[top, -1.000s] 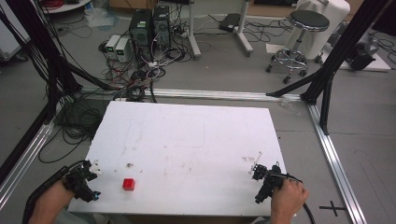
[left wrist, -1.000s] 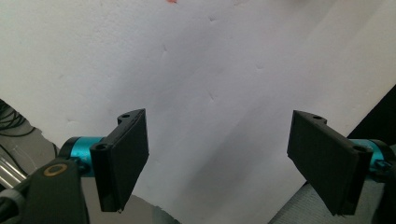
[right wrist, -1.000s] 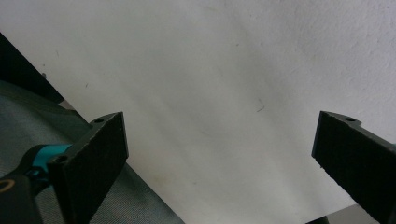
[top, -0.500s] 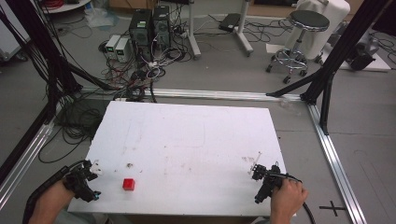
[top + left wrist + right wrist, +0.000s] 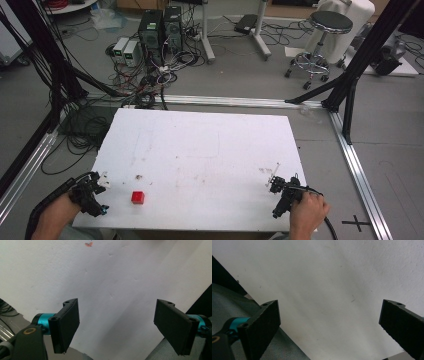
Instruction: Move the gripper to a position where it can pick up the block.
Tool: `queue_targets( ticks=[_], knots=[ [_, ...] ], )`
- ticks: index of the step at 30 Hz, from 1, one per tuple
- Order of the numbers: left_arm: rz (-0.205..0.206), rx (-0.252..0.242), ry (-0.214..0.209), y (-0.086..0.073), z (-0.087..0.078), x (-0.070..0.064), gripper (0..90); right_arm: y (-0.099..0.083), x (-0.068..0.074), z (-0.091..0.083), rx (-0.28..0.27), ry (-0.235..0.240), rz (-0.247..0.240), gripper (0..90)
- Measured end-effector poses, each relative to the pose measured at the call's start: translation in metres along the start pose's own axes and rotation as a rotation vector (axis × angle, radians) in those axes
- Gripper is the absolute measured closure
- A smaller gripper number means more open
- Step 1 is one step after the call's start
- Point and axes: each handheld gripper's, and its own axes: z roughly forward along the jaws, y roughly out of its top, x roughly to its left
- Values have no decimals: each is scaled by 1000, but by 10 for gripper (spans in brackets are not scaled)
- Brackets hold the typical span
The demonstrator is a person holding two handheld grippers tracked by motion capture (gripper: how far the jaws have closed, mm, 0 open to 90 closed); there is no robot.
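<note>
Where the white table (image 5: 200, 150) meets the person's side, two hand-held grippers sit at its near corners, one per hand.

Item 1: left gripper (image 5: 92, 192), at the near left corner, held by the left hand (image 5: 55, 217). In the left gripper view its two black jaws stand wide apart with bare table surface between them; nothing is held. Teal fittings show behind each jaw. A small reddish mark (image 5: 88, 244) lies on the table at the top of that view.

Item 2: right gripper (image 5: 281, 192), near the near right corner, held by the right hand (image 5: 307, 215). In the right gripper view its jaws are likewise spread wide over bare white surface, gripping nothing. A cable trails from it past the table edge.

Item 3: red cube (image 5: 138, 197), small, resting on the table close to the near edge, near the left gripper on its right side but apart from it, well apart from the right gripper.

Item 4: surroundings beyond the table: computer towers (image 5: 160, 27) amid tangled cables on the floor, a round stool (image 5: 327, 37) on castors, black frame struts at both sides.
</note>
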Motion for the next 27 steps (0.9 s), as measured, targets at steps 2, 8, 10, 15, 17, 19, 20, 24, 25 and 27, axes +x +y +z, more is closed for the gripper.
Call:
queue_targets(
  ticks=[2,8,10,15,17,19,20,24,25,27],
  knots=[
    [11,-2,-3,2,0,-1,209,0,0,0,-3,0,-1,28],
    [33,4,-9,7,0,-3,210,1,2,0,-8,-2,-8,28],
    [36,5,-14,8,0,-3,210,2,2,0,-7,0,-8,28],
    [63,-5,-29,13,0,-4,210,3,3,0,-9,2,-7,28],
    [83,1,-34,15,0,-4,210,3,2,0,-6,0,-12,28],
    [94,2,-40,15,1,-3,210,2,2,1,-10,1,-10,28],
    [97,1,-42,15,2,-3,210,2,2,1,-10,1,-10,28],
    [103,-3,-51,16,2,-2,210,2,3,0,-8,3,-2,28],
    [113,-3,-49,17,2,-1,210,2,3,0,-8,0,-8,28],
    [118,-3,-52,17,1,-1,210,3,3,0,-6,1,-10,28]
  ],
)
